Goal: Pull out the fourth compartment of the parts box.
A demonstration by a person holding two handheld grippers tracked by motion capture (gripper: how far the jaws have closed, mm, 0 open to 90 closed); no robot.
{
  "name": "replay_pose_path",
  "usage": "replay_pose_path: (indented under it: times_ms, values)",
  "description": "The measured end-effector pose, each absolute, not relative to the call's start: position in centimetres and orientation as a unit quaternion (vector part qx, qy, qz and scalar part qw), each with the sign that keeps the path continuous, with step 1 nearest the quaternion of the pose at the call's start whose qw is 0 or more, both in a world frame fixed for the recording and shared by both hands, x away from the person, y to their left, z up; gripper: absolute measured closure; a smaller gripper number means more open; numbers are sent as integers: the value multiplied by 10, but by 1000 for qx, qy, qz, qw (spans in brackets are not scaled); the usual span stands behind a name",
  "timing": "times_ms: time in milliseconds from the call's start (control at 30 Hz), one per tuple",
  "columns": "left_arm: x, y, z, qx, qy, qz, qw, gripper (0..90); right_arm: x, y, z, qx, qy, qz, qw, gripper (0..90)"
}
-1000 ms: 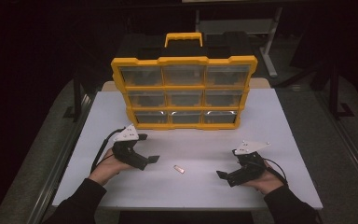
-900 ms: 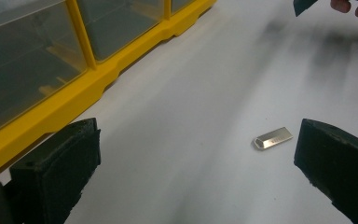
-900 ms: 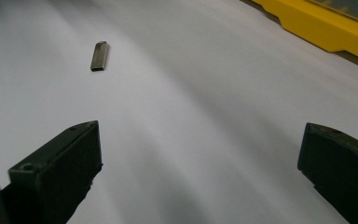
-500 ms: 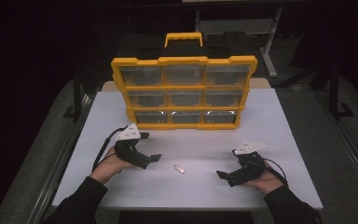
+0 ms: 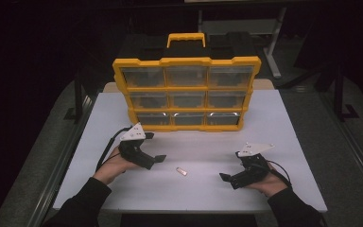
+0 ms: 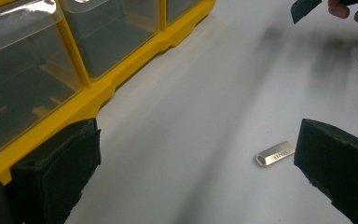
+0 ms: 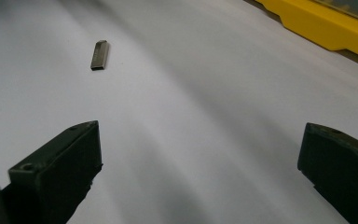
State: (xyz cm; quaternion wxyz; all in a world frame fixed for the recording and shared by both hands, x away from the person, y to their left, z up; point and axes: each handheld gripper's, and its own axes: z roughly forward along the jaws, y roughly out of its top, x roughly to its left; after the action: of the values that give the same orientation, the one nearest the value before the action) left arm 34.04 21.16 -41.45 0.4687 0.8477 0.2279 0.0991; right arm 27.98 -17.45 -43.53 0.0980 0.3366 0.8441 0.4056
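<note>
Between both hand-held grippers, a small metal USB stick (image 5: 182, 171) lies on the white counter (image 5: 283, 123).
Left hand-held gripper (image 5: 157, 159), jaws wide, sits nearer; the stick lies just right of it, long axis slanting near-right; right hand-held gripper (image 5: 225, 178) wide too.

The person's two forearms in dark sleeves come in from the bottom of the high view, and each hand holds a gripper low over the surface (image 5: 283, 127). The left gripper (image 5: 157, 152) sits in the left hand (image 5: 116, 164) and points to the right, with its two black jaws wide apart and nothing between them. The right gripper (image 5: 228, 178) sits in the right hand (image 5: 264, 182) and points to the left, and its jaws are wide apart too, holding nothing.
</note>
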Motion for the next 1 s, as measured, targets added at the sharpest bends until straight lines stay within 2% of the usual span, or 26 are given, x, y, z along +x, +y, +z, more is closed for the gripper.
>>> replay_pose_path:
  times_ms: [1000]
  values:
    - [351,197,-412,843,227,97,478,0,280,-174,-436,337,844,405,96,0]
